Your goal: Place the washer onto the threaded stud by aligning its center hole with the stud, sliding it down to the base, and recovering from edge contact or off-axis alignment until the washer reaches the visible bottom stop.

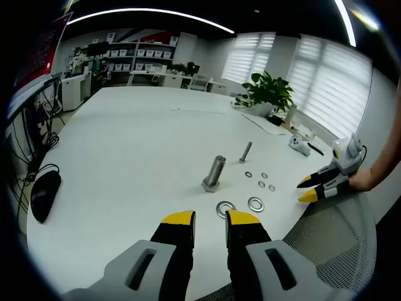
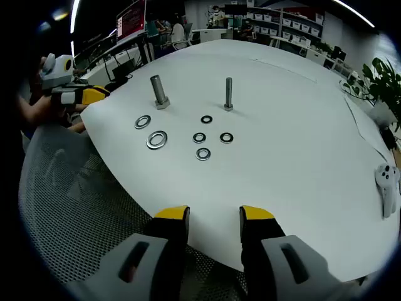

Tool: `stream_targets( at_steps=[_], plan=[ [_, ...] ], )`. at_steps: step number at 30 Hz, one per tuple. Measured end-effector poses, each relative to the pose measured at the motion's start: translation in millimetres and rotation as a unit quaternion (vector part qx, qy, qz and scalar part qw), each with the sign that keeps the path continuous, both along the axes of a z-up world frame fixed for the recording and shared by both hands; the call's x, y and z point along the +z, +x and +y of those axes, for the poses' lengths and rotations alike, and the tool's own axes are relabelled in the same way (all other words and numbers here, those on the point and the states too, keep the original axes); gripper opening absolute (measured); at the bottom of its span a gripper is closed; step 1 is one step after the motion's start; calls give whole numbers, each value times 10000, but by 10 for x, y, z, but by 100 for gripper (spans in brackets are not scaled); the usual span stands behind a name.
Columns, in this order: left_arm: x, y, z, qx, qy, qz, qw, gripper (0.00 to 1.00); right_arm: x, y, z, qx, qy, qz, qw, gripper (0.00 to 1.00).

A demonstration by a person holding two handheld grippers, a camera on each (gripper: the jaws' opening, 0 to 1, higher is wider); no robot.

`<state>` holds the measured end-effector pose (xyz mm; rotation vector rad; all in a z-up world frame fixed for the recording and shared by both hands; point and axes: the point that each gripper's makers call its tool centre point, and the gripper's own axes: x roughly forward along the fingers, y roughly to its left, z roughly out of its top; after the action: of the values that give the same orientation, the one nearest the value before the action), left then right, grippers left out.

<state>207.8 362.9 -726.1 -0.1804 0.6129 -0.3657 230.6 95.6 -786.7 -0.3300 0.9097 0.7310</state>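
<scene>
On the white table [image 1: 138,144] a thick threaded stud [image 1: 215,174] stands upright, with a thinner stud [image 1: 245,152] behind it. Two large washers [image 1: 224,208] [image 1: 255,204] lie flat near the front edge, and several small washers [image 1: 261,184] lie beside them. My left gripper [image 1: 210,219] is open and empty, its yellow tips just short of the nearer large washer. The right gripper [image 1: 307,189] hovers at the table's right edge. In the right gripper view, my right gripper [image 2: 214,214] is open and empty over the table edge, well short of the large washers [image 2: 156,139], the thick stud [image 2: 158,91] and the thin stud [image 2: 229,94]. The left gripper [image 2: 91,95] enters from the left.
A white mesh chair [image 2: 81,207] sits against the table's near edge. A white controller [image 2: 388,182] and a potted plant [image 1: 269,94] stand toward the window side. A black object [image 1: 44,194] lies at the table's left edge. Shelves and desks fill the room behind.
</scene>
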Motion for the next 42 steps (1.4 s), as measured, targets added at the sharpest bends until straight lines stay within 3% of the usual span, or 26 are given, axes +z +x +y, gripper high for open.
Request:
stream_targets(
  at_steps=[42],
  plan=[
    [-13,-14,35,70,67,39,9999,17,87,71,-6,-120,126,-265,9995,35]
  ],
)
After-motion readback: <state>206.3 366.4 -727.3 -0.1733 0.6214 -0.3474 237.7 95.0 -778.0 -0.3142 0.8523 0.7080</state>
